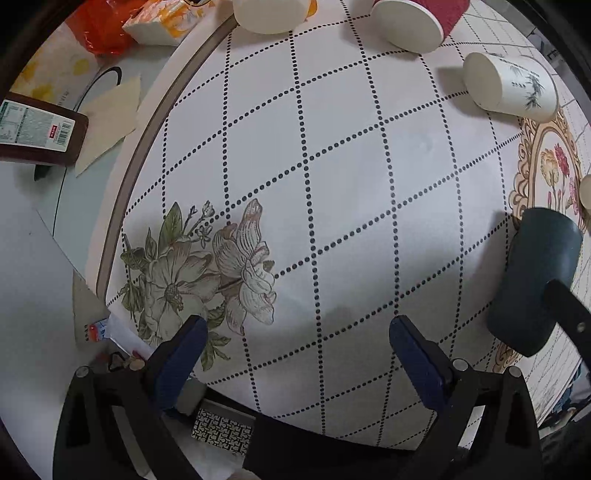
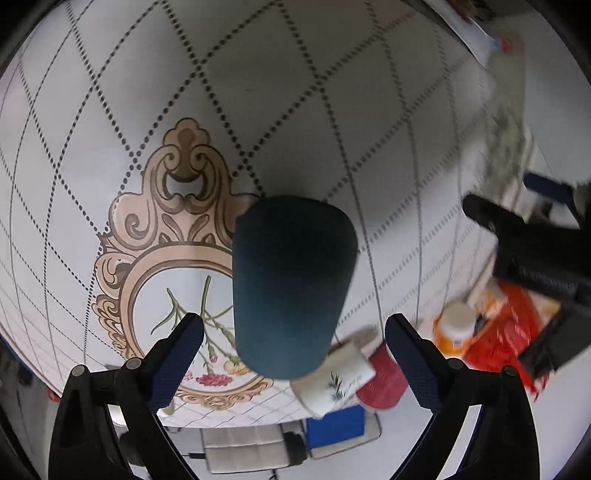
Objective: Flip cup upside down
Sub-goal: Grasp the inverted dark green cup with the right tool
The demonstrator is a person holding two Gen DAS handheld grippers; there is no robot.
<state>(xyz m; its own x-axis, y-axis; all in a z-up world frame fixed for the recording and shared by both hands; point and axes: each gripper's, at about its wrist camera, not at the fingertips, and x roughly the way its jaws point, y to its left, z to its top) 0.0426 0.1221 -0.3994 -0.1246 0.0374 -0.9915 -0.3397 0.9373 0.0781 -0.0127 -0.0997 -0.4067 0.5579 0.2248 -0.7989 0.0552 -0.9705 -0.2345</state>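
Left wrist view: the left gripper point(image 1: 297, 343) hangs over the tablecloth point(image 1: 351, 184), a white cloth crossed by dotted diagonal lines, with its jaws spread wide and nothing between them; a printed flower point(image 1: 207, 269) lies just ahead of the left finger. At the right edge stands the teal cup point(image 1: 535, 280), closed end up, on or just above the cloth beside an ornate medallion point(image 1: 550, 166); a dark finger of the right gripper crosses its lower right side. Along the far side of the cloth three more cups stand mouth down: a white cup point(image 1: 273, 14), a red cup point(image 1: 413, 22) and a leaf-print cup point(image 1: 513, 86). Beyond the cloth's rim, at upper left, lie an orange bag point(image 1: 99, 29), a brown bottle point(image 1: 37, 129) with a barcode label, and a folded paper point(image 1: 110, 122). Right wrist view: the right gripper point(image 2: 293, 341) points down at the teal cup point(image 2: 291, 284), which sits between its two fingers with its closed end toward the camera, at the edge of the medallion point(image 2: 147, 258). The jaws are released: clear gaps show between each pad and the cup wall. The leaf-print cup point(image 2: 332, 384) and red cup point(image 2: 384, 380) appear below the teal one, and the left gripper point(image 2: 532, 254), blurred, enters from the right above the orange bag point(image 2: 506, 325).
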